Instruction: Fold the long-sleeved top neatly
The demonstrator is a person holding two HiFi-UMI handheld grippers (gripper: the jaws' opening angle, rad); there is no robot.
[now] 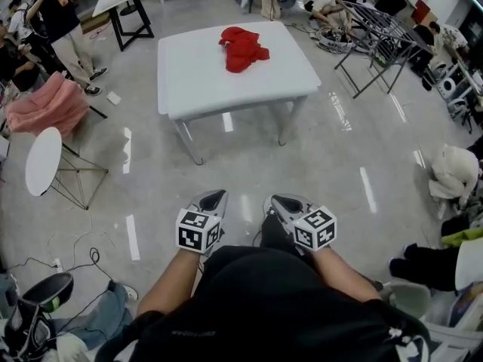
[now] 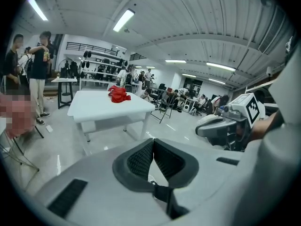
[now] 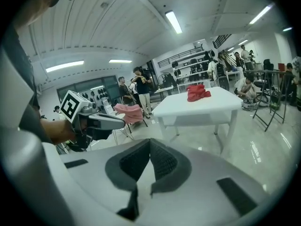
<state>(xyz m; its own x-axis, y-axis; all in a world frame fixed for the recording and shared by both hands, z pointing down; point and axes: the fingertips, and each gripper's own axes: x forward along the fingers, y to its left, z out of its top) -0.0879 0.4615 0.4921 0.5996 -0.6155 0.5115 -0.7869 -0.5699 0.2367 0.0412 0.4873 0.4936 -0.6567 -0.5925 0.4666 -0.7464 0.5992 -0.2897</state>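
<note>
A crumpled red long-sleeved top (image 1: 242,48) lies in a heap on a white table (image 1: 196,74), toward its far side. It also shows small in the left gripper view as a red heap (image 2: 118,93) and in the right gripper view (image 3: 198,92). Both grippers hang low in front of the person, well short of the table, over the floor. The left gripper (image 1: 214,197) (image 2: 152,141) is shut with nothing between its pads. The right gripper (image 1: 281,200) (image 3: 149,142) is likewise shut and empty. Each gripper shows in the other's view.
The table (image 2: 99,105) stands on a glossy grey floor. A round white side table (image 1: 43,160) and a chair with pink cloth (image 1: 47,102) stand at the left. A folded metal rack (image 1: 377,40) is at the right. People stand at the back left (image 1: 60,29). Cables lie on the floor.
</note>
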